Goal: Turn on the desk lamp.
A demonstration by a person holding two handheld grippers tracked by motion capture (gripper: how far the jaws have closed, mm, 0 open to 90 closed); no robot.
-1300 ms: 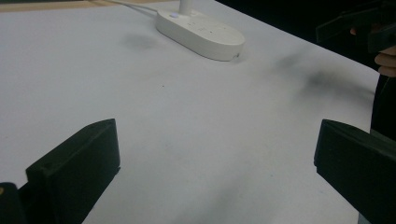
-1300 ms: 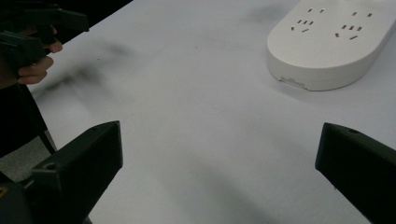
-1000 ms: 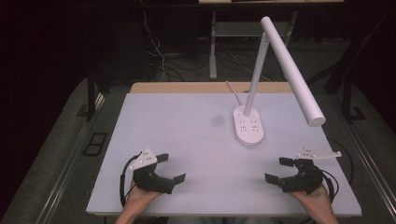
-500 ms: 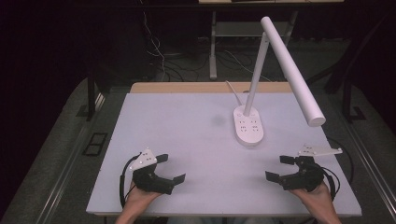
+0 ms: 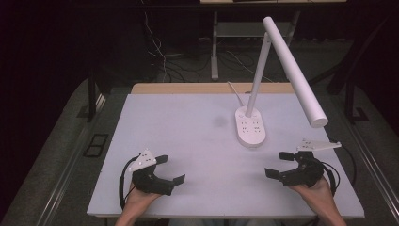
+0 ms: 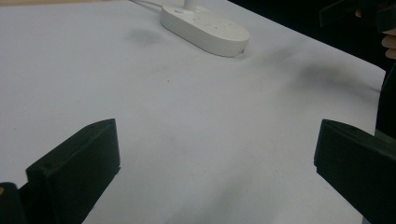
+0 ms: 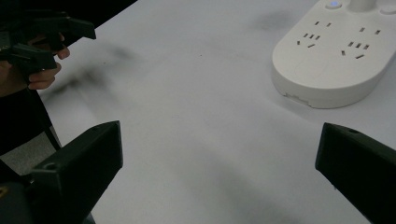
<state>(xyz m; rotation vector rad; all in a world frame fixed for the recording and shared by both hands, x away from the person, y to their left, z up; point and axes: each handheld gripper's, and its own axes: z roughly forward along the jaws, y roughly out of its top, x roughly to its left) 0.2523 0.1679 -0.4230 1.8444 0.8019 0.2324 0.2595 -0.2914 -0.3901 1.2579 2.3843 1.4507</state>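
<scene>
Presently, I found the desk lamp (image 5: 263,94) standing on the right half of the white table (image 5: 188,136), toward its far edge, upright on its oval white base (image 5: 250,126). The base carried rows of socket slots on its top face, which I saw plainly in the right gripper view (image 7: 336,56), and a small round button near the foot of the stem. The stem rose from the far end of the base, tilted slightly, and the long white lamp head ran from its top down toward the near right, ending above the table just beyond my right gripper (image 5: 282,165). A white cord (image 5: 235,92) left the base toward the far edge of the table. My right gripper rested near the front right corner, held in the hand, jaws spread wide and grasping nothing; it lay near the base but apart from it. My left gripper (image 5: 170,169) rested near the front left, well apart from the lamp, its jaws likewise spread wide with only bare table between them, as the left gripper view (image 6: 210,154) confirmed. Neither gripper touched the lamp. Beyond the table I noted a dark floor with loose cables (image 5: 160,56) and the legs of a metal stand (image 5: 215,47).
</scene>
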